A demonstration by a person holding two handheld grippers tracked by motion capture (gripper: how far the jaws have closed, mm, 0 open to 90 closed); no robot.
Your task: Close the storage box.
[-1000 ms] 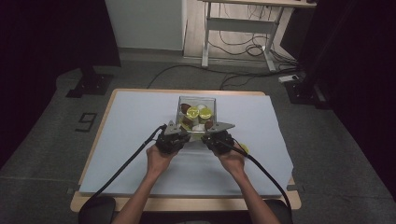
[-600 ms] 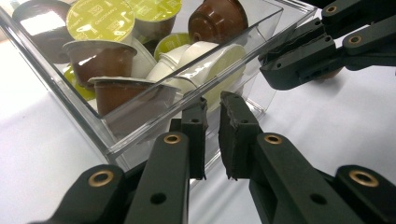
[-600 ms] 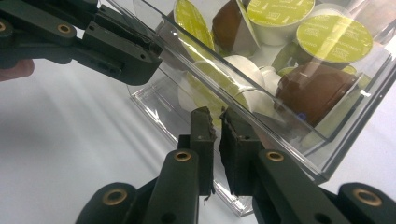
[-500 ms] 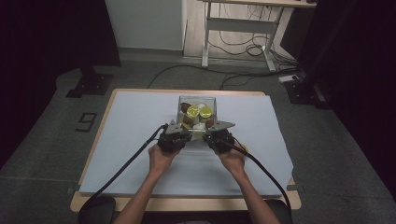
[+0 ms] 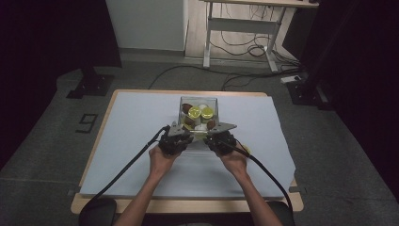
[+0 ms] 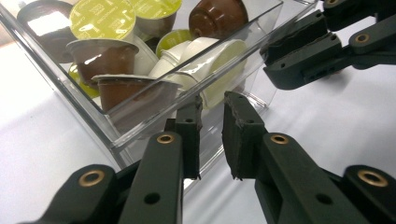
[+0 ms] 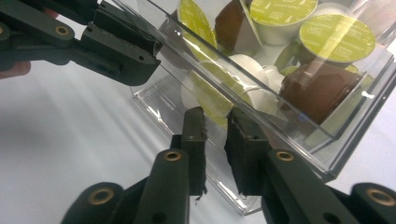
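Both sets of jaws have just been opening a crack, hands staying put. So the left tool (image 6: 212, 105) and right tool (image 7: 217, 116) sit released, each straddling the near wall of the clear box (image 5: 184, 101) of coffee pods (image 5: 195, 112), mid-tabletop, dead ahead, both equally near.

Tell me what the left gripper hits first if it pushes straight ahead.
The left gripper would likely meet the near wall of the clear box of capsules; its tips already seem to be at that wall.
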